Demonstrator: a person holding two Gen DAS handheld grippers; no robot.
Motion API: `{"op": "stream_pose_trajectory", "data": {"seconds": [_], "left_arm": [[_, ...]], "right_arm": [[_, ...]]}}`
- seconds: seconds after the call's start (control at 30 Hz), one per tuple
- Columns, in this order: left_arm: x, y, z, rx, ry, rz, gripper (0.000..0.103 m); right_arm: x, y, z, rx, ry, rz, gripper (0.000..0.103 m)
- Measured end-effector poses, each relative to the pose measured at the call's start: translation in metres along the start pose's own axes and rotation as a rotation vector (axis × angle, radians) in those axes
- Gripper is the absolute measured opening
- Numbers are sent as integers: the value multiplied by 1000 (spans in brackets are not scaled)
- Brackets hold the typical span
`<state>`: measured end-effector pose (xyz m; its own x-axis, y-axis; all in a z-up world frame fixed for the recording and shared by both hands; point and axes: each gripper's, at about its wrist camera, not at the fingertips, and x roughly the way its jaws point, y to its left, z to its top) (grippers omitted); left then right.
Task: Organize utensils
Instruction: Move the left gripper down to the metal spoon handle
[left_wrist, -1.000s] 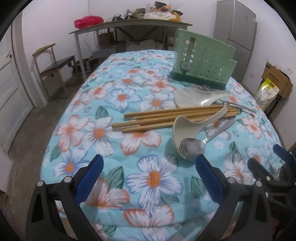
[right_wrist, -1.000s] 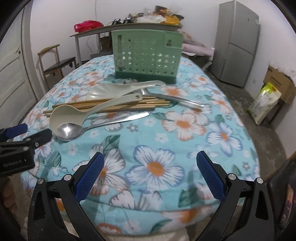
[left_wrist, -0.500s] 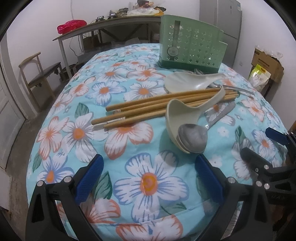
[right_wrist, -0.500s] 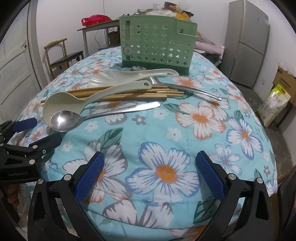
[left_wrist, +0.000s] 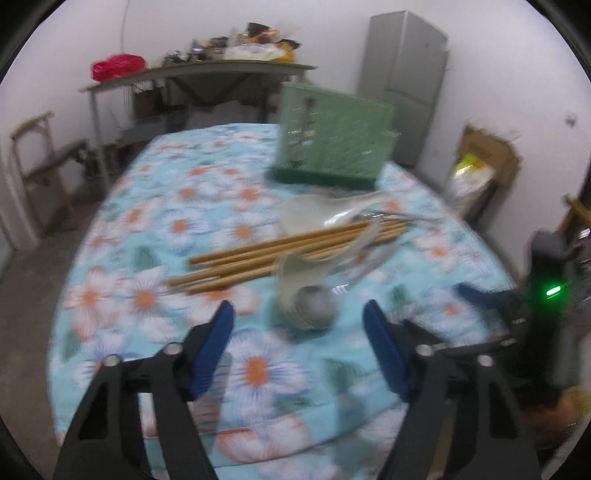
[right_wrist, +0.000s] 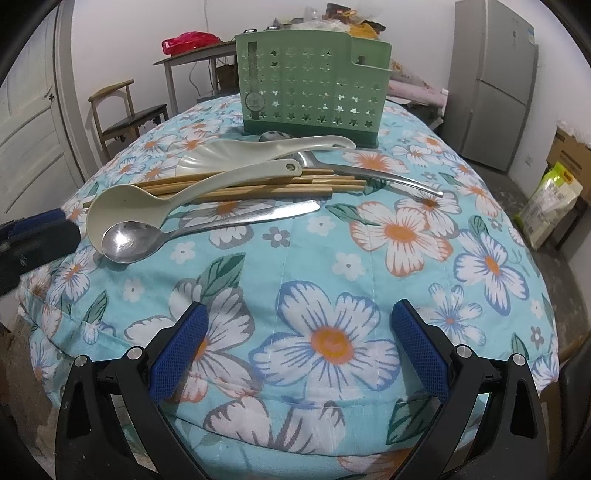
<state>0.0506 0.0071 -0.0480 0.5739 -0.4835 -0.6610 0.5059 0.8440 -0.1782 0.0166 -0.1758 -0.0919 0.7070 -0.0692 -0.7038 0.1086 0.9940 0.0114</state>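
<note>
Right wrist view: we note the utensils mid-table on the floral cloth (right_wrist: 332, 258): steel spoon (right_wrist: 127, 240) touching the cream ladle (right_wrist: 125, 210), which lies across the chopsticks (right_wrist: 258, 186); rice paddle (right_wrist: 236, 155) behind them, green holder (right_wrist: 310, 81) upright at 12 o'clock. Right gripper (right_wrist: 295, 347) spread wide, grasping nothing. Left gripper (left_wrist: 297, 338), blurred, has just been closing; nothing between its fingers, spoon just ahead.

Floral-clothed table (right_wrist: 332, 343) — green holder (right_wrist: 314, 81), chopsticks (right_wrist: 266, 186), ladle (right_wrist: 147, 203), metal spoon (right_wrist: 129, 242), rice paddle (right_wrist: 236, 153).
</note>
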Motion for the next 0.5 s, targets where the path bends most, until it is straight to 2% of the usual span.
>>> {"op": "stream_pose_trajectory", "data": {"seconds": [0.07, 0.23, 0.27, 0.5], "left_arm": [[7, -2, 2, -37, 38, -62, 55], [34, 13, -6, -259, 173, -186, 33], [38, 18, -8, -311, 191, -209, 32], [44, 30, -10, -419, 190, -263, 25]], "right_arm": [[0, 0, 0, -1, 0, 0, 95], [0, 1, 0, -1, 0, 0, 95], [0, 0, 0, 0, 0, 0, 95], [-1, 0, 0, 1, 0, -1, 95]]}}
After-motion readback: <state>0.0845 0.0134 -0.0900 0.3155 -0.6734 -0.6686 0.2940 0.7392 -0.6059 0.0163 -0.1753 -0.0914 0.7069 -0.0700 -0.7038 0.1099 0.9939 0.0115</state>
